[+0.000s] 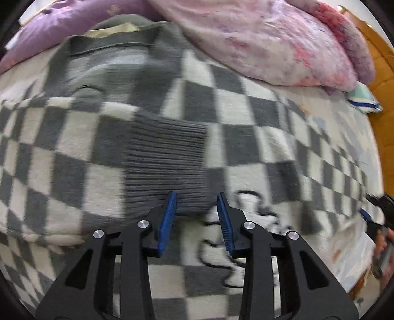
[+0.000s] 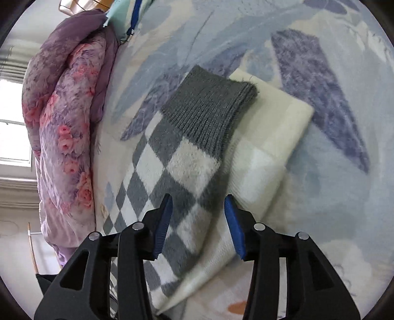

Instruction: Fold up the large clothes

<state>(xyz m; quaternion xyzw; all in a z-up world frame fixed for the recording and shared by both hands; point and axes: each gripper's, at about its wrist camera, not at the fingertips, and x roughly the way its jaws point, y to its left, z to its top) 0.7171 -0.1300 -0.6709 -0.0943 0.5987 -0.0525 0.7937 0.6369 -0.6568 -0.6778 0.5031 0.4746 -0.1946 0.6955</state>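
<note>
Grey-and-cream checked sweater (image 1: 73, 157) lies spread on the bed, filling most of the left wrist view; motion blur there softens detail. Sweater's ribbed grey cuff (image 1: 167, 167) rests on top of its body, w/ the sleeve folded inward, just ahead of the left gripper (image 1: 197, 204). Left fingers (image 1: 168, 219) stand wide apart, nothing between them, tips just at the cuff's near edge; can't tell if they touch the knit. Sweater's grey collar (image 1: 108, 44) sits at the far side from the cuff, by a purple pillow (image 1: 61, 22) and a pink floral quilt (image 1: 270, 41) bunched beyond the sweater. Right gripper (image 1: 369, 216) shows at the sweater's right edge, over the blue-patterned bedsheet (image 1: 349, 137). In the right wrist view, right gripper (image 2: 199, 206) hovers over the other sleeve (image 2: 172, 177), whose ribbed cuff (image 2: 209, 108) lies partly on the sweater's cream part (image 2: 270, 137) and partly on the sheet (image 2: 332, 184). Right fingers (image 2: 235, 226) are also wide, holding nothing, w/ the sleeve below the gap. Quilt (image 2: 64, 137) is piled left of the sleeve.
</note>
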